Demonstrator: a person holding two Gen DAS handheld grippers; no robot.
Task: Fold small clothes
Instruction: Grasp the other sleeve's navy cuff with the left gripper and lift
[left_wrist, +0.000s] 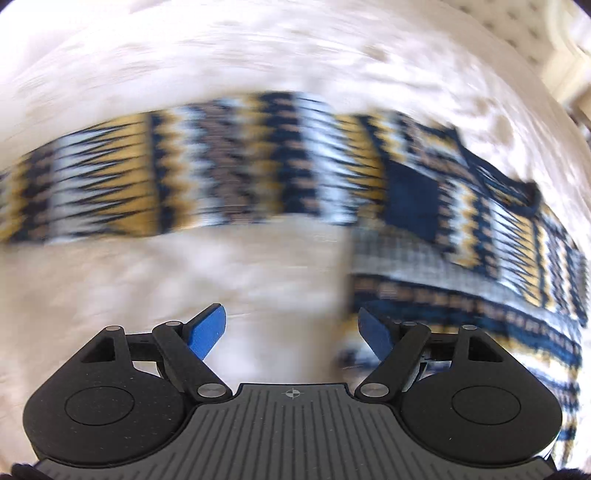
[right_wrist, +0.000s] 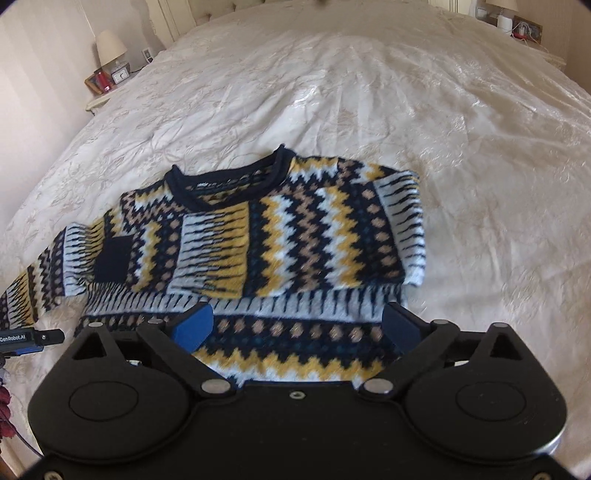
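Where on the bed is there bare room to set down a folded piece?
Bare bedspread lies between the sweater collar and the headboard, and right of the folded sleeve. Left is crowded: the other sleeve stretches outward there.

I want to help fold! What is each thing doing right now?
sweater: flat on the bed, one sleeve folded in, the other stretched out.
left gripper: open, holding nothing.
right gripper: open, holding nothing.
bedspread: spread out, wrinkly.
bedside lamp: upright.

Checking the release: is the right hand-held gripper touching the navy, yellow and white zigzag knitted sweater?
Apart. The right wrist view shows the right hand-held gripper with jaws spread wide, pads clear above the zigzag knitted sweater lying on the cream bedspread.
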